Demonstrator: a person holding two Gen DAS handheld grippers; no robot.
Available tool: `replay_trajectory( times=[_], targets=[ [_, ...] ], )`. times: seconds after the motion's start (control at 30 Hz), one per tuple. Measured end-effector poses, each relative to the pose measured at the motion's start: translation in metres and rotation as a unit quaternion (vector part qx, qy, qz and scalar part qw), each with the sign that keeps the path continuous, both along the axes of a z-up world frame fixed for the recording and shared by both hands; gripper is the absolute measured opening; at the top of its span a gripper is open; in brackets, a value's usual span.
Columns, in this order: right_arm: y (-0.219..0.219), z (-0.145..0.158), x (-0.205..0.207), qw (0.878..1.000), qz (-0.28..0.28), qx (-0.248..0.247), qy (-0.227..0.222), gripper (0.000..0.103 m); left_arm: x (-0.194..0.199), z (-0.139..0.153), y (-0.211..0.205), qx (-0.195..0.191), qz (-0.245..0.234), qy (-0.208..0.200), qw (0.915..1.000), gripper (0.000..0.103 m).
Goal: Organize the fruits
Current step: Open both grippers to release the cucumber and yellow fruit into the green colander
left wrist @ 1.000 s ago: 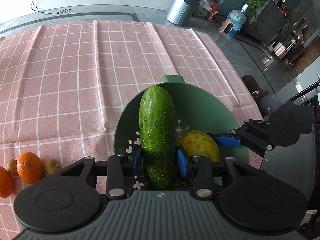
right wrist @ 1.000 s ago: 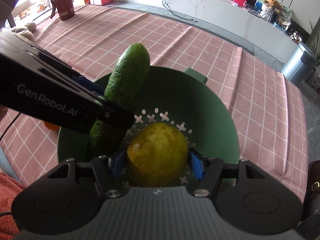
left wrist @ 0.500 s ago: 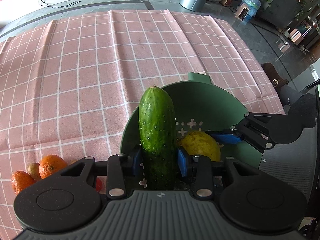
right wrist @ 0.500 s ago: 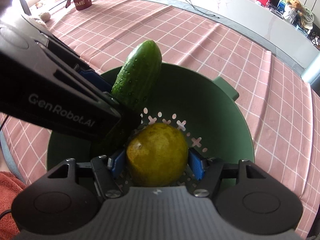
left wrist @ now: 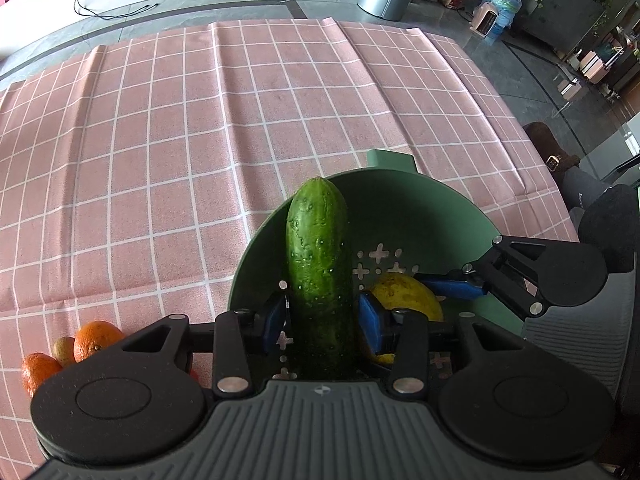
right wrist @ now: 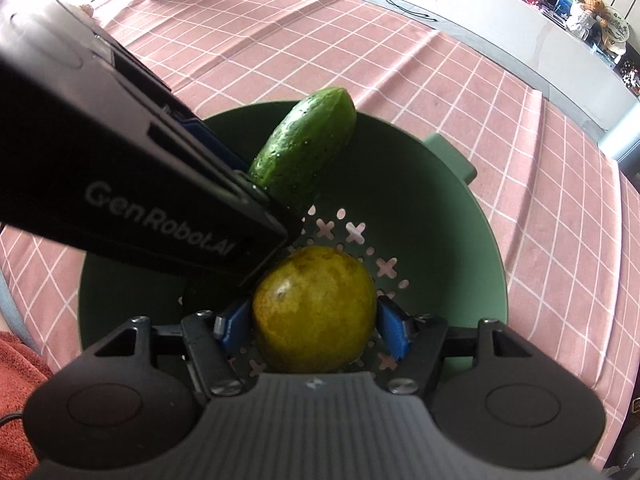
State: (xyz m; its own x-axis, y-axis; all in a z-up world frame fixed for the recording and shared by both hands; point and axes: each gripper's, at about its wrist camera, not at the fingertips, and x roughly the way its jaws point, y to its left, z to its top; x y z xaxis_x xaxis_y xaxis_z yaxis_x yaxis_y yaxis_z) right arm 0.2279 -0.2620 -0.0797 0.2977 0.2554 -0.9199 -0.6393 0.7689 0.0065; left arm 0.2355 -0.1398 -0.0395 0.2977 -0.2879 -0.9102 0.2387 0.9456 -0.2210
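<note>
Green colander (left wrist: 436, 216), frame centre: left gripper (left wrist: 320, 320) jaws opening around cucumber (left wrist: 318, 248); right gripper (right wrist: 314, 326) holds pear (right wrist: 314, 308). Lower your pear gently before releasing.

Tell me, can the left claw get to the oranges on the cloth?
Probably, but not straight away. The oranges lie in the open beside the green bowl, nothing covering them. The left claw is only now opening around the cucumber.

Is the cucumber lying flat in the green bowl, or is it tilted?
Tilted. The cucumber leans in the green bowl, its tip above the rim, between the opening left gripper jaws.
</note>
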Motion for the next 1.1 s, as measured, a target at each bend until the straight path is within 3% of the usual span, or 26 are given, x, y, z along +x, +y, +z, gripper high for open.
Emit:
replay_trajectory(
  times=[0.1,0.23,0.4,0.67,0.9,1.1],
  targets=[
    [0.002,0.002,-0.003,1.0,-0.005,-0.01,-0.003,0.064,-0.004,0.004,0.004,-0.009,-0.003,-0.003,1.0,0.05],
    [0.0,0.018,-0.008,0.999,-0.021,-0.009,-0.026,0.074,-0.017,0.021,0.01,-0.016,-0.013,-0.017,0.9996,0.051],
    [0.001,0.047,-0.017,0.998,-0.047,0.002,-0.036,0.074,-0.037,0.051,0.021,-0.02,-0.025,-0.049,0.9983,0.051],
    [0.022,0.095,-0.048,0.992,-0.093,0.073,-0.046,0.072,-0.076,0.095,0.06,-0.006,-0.038,-0.114,0.9927,0.051],
    [0.065,0.1,-0.089,0.979,-0.115,0.149,-0.078,0.071,-0.107,0.098,0.11,0.02,-0.021,-0.161,0.9865,0.051],
    [0.097,0.082,-0.124,0.965,-0.152,0.194,-0.094,0.058,-0.128,0.079,0.148,-0.001,0.0,-0.182,0.9833,0.051]
  ],
)
